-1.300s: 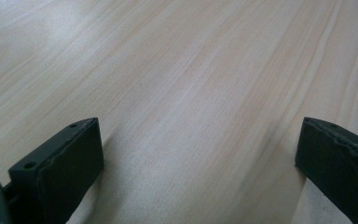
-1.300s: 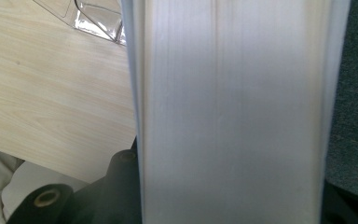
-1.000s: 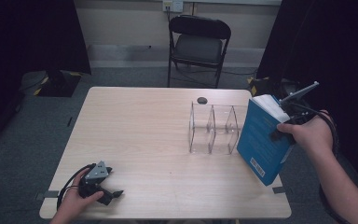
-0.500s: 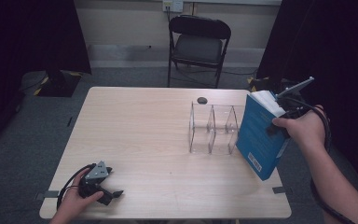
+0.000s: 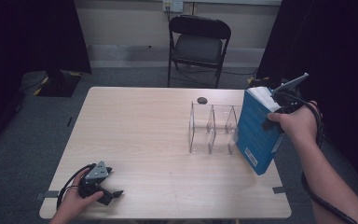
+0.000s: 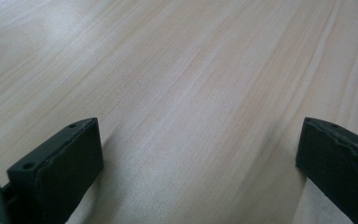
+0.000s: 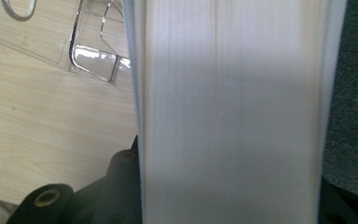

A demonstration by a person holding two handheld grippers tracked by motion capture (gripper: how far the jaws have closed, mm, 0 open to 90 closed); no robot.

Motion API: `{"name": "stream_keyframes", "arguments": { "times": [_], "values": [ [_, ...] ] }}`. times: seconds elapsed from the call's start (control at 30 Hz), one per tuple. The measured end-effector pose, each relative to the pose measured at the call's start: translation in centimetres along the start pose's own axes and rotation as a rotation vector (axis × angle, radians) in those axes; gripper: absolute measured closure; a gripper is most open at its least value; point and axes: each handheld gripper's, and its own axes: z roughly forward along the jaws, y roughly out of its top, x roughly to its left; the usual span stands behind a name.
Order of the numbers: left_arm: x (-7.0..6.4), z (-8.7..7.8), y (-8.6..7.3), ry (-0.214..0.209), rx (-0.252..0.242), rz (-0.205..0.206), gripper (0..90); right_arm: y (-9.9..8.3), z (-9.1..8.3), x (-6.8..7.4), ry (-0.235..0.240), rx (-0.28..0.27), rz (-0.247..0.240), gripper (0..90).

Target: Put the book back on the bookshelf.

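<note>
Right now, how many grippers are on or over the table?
2. The left gripper rests on the table at its near left corner, jaws open and empty. The right gripper is raised at the far right edge, clamped on the blue book beside the clear rack.

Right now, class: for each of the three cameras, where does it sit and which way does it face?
High view: above the near side, facing forward and down on the table; both forearms, left claw, right claw, book.
Left gripper view: on the left claw, facing bare tabletop; jaws apart.
Right gripper view: on the right claw, facing the book's pages; rack beyond.
Shared: book, rack.
</note>
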Motion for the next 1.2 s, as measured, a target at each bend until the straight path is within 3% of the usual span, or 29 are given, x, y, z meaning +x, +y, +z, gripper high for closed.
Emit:
{"name": "stream_keyframes", "arguments": {
  "times": [0.77, 1.2],
  "values": [
    [0.0, 0.0, 0.0, -0.001, -0.001, -0.005, 0.1, 1.9, 1.6, 0.2, -0.018, -0.027, 0.062, 61.6],
    [0.0, 0.0, 0.0, 0.000, -0.001, -0.003, 0.1, 2.5, 2.7, 0.5, -0.040, -0.038, 0.064, 61.6]
  ]
}}
